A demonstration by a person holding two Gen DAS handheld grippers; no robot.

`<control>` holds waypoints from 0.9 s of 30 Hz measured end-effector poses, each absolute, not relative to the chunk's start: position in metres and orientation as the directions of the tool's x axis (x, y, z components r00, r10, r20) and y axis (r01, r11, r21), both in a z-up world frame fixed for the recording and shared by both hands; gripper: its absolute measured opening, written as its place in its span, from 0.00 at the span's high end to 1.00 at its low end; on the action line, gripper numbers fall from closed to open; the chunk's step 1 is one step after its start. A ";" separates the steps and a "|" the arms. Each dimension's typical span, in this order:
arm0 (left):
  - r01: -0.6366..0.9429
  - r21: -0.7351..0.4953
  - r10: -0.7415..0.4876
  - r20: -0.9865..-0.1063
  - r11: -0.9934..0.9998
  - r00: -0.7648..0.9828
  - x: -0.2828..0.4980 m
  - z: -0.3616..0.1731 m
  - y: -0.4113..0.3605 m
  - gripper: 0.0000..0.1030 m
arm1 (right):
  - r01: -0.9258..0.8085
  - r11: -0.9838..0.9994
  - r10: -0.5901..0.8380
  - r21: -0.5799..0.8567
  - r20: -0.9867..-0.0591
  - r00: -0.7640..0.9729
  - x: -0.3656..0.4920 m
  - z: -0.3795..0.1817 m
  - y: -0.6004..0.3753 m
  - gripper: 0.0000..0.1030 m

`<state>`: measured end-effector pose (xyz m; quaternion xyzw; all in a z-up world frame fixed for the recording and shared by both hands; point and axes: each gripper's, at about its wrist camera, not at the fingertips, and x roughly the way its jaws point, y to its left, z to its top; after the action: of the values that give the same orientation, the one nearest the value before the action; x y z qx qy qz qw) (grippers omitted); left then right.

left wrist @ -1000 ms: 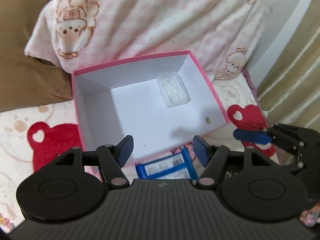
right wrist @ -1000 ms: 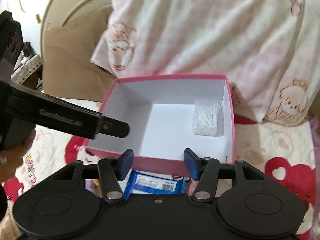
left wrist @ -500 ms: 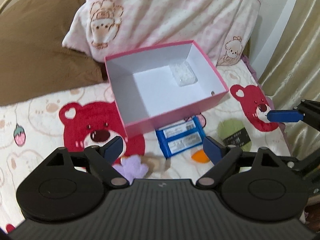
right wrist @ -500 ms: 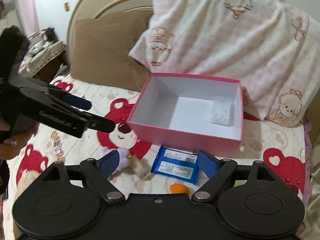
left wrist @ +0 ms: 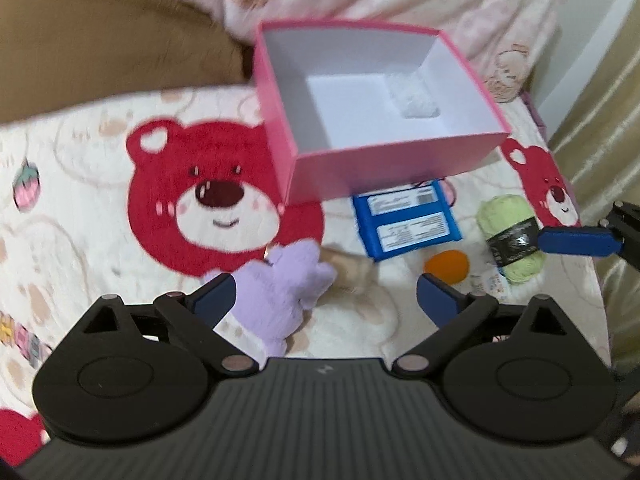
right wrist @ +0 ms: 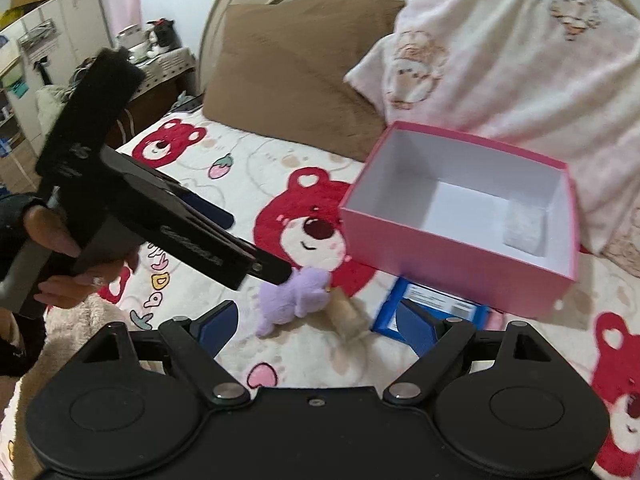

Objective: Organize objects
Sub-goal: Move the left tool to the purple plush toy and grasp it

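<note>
Brown pillow (right wrist: 288,68) (beside pink blanket (right wrist: 520,60))

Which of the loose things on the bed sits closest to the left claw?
The purple plush toy, right by the left claw's finger. The blue packet, orange ball and green yarn lie farther off.

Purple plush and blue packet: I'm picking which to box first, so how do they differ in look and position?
The purple plush is soft, fuzzy and lumpy; the blue packet is flat, rectangular and carries white printed labels. The plush lies between the left hand-held gripper's open fingers; the packet lies farther off, with its far edge against the pink box. Both lie on the bear-print blanket, outside the box.
</note>
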<state>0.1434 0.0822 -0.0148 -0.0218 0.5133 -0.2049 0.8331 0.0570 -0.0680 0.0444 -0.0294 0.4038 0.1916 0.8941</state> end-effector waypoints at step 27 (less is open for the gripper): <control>-0.008 -0.442 -0.406 -0.831 0.897 0.381 0.172 -0.139 0.143 0.11 | -0.546 0.834 0.275 -0.074 -0.803 0.529 0.142 -0.097 0.015 0.15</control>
<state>0.1718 0.1432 -0.1390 -0.1908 0.5427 -0.1232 0.8086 0.1419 0.0147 -0.0974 -0.1608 0.4226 0.2389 0.8593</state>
